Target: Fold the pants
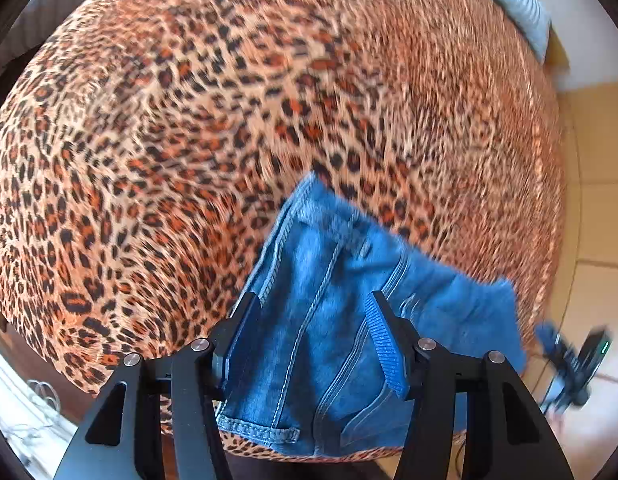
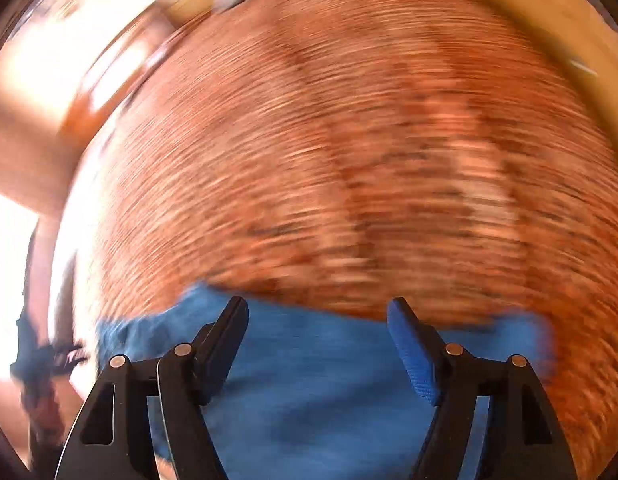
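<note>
The blue denim pants [image 1: 333, 312] lie bunched at the near edge of a leopard-print bed cover [image 1: 189, 140]. My left gripper [image 1: 313, 300] is open, its fingers spread over the denim with seams and a hem showing between them. In the right wrist view, heavily blurred by motion, my right gripper [image 2: 317, 308] is open above the blue denim [image 2: 309, 380], which lies on the leopard cover [image 2: 349, 140]. The right gripper also shows at the far right of the left wrist view [image 1: 569, 364], blurred, beyond the denim's edge.
A pale pillow [image 1: 517, 4] lies at the bed's far right corner. Tan tiled floor [image 1: 597, 200] runs along the bed's right side. A dark bed frame and white items [image 1: 25, 400] are at the lower left.
</note>
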Motion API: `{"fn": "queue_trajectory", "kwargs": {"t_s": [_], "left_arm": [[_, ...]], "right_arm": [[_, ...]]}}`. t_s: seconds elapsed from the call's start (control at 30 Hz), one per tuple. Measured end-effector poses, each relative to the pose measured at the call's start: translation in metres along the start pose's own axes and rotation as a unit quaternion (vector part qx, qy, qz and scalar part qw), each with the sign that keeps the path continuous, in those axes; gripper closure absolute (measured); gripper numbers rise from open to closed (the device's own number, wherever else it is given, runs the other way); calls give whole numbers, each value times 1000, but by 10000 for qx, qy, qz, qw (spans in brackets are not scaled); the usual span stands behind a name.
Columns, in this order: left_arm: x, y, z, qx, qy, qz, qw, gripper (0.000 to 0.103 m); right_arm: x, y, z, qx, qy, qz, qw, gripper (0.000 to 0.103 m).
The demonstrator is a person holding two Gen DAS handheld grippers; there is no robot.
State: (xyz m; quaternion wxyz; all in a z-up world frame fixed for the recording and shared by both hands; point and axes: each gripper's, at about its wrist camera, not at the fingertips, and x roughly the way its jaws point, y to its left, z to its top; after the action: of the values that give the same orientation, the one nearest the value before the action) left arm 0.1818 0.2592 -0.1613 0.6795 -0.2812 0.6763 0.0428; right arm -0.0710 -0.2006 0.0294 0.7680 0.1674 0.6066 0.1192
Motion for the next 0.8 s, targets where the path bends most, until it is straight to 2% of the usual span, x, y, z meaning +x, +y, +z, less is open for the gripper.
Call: {"fn": "queue_trajectory", "kwargs": {"t_s": [0.03, 0.1, 0.2, 0.23, 0.27, 0.3, 0.37, 0.4, 0.43, 0.5, 0.53, 0.57, 0.6, 0.63, 0.67, 0.73, 0.8], "left_arm": [[6, -4, -2, 40, 66, 91, 9999, 48], [17, -4, -2, 27, 228, 131, 9997, 48], [32, 0, 0, 78, 424, 101, 9990, 49], [37, 1, -1, 131, 414, 164, 9989, 49], [45, 3, -1, 189, 411, 307, 9985, 50], [53, 1, -1, 235, 435, 487, 9976, 52], [64, 1, 2, 276, 509, 634, 9963, 54], [62, -1, 3, 294, 506, 669, 9960, 55], [57, -3, 3, 396, 470, 710, 9956, 60], [43, -1, 0, 572, 347, 673, 9955, 61], [28, 6, -6, 558, 213, 545, 9967, 60], [14, 12, -13, 517, 85, 393, 9979, 57], [0, 22, -23, 459, -10, 224, 9987, 47], [-9, 31, -34, 369, -47, 37, 9993, 35], [-14, 39, -44, 245, -41, -173, 9995, 30], [-9, 52, -66, -49, 127, -713, 9974, 28], [1, 60, -78, -270, 410, -1119, 9925, 30]], "right_arm": [[14, 21, 0, -248, 132, 82, 9996, 30], [46, 63, 3, -934, 374, -97, 9949, 30], [82, 102, 1, -1790, 811, -521, 9791, 32], [94, 114, -4, -2186, 1019, -687, 9680, 39], [101, 120, -8, -2434, 1136, -793, 9600, 75], [106, 126, -13, -2573, 1280, -831, 9542, 84], [105, 135, -13, -2739, 1139, -1019, 9495, 84], [106, 134, -12, -2606, 1165, -1069, 9524, 84], [109, 134, -6, -2385, 1184, -1130, 9573, 84], [97, 133, -1, -2023, 1016, -1010, 9688, 80], [82, 130, -5, -1808, 888, -825, 9760, 78], [70, 125, -6, -1610, 862, -563, 9816, 67], [52, 119, -15, -1346, 810, -219, 9873, 51], [31, 109, -29, -1077, 699, 19, 9917, 44], [14, 100, -41, -888, 639, 129, 9939, 36], [-19, 75, -70, -436, 588, 278, 9969, 35], [-46, 33, -96, 185, 559, 178, 9981, 35]]}}
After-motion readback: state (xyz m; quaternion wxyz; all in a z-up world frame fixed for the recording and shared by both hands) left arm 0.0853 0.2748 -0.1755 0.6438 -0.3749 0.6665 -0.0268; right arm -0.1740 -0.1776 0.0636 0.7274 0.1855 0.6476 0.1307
